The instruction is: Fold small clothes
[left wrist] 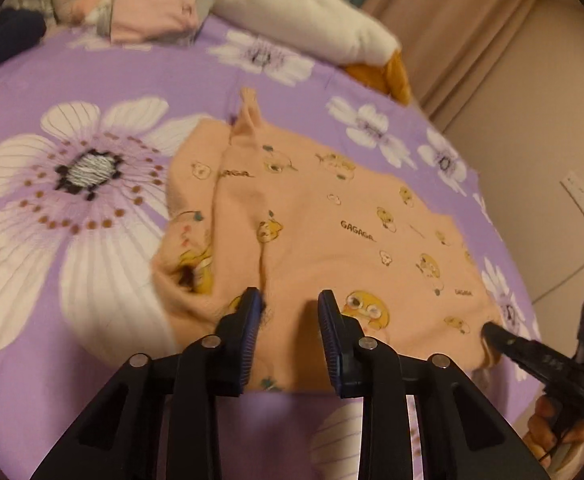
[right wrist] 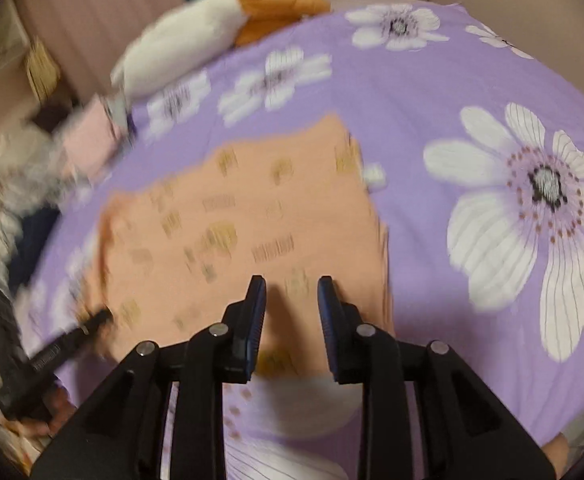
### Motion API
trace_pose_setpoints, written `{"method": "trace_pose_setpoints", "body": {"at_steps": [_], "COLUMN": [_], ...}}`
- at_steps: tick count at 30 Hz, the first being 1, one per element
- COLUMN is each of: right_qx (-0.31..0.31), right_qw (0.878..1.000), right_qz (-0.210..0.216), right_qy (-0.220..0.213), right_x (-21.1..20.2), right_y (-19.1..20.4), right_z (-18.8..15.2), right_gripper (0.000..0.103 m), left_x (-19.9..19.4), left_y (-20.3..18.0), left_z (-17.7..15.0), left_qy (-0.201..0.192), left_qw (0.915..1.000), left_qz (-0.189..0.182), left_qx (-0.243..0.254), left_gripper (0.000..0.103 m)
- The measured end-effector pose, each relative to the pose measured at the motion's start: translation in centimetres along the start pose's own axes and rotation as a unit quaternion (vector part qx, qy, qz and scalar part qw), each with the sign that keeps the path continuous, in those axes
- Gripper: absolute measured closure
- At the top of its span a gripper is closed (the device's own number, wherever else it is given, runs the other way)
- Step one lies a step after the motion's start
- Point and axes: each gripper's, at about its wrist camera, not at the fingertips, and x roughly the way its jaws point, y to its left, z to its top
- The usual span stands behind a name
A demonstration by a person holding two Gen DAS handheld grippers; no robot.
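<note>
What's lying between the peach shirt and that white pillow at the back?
Only bare purple flowered sheet separates the shirt from the pillow, as the left wrist view shows.

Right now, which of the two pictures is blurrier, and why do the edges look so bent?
Right wrist view: heavy motion blur smears the prints on the peach cartoon-print garment into streaks. Left wrist view: sharper, the garment's lettering is readable, only the far folded pink cloth is soft. Both views: fisheye lenses curve the purple floral bedsheet and darken the corners; warm indoor light, no glare.
</note>
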Motion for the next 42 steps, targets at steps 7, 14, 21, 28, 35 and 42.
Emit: {"method": "trace_pose_setpoints", "body": {"at_steps": [7,14,21,28,35,42], "right_qx": [0.014,-0.018,-0.009,0.012,-0.020,-0.059], "right_qw": [0.998,0.995,0.993,0.987,0.990,0.990], "right_qz": [0.063,0.095,0.118,0.158,0.141,0.126], "right_qy": [-0.013,0.009,0.019,0.017,-0.003,-0.038], "right_x": [-2.2,-1.5,0.2,2.5,2.1,2.1], "right_y": [0.9,4.6,7.2,4.2,5.2,5.5], "right_z": [-0.6,-1.5,-1.3,-5.4,-6.0,-6.7], "right_gripper": [0.075,0.072,0.072,0.076,0.076,0.076], "left_x": [-3.7,-7.7,-1.7,1.3,2.1,2.1], "left_y": [2.7,6.1,-2.0,0.0,-1.1,-2.8], "left_z": [1.4,2.5,1.2,-3.1,-4.3,-5.6], "left_qy": [-0.039,-0.054,0.023,-0.016,-0.051,-0.066], "left_qw": [0.9903,0.9871,0.9910,0.9984,0.9982,0.9926], "left_qz": [0.131,0.061,-0.118,-0.045,-0.018,0.062], "left_qx": [-0.025,-0.138,-0.059,-0.029,0.025,0.080], "left_gripper": [0.066,0.064,0.053,0.053,0.053,0.053]}}
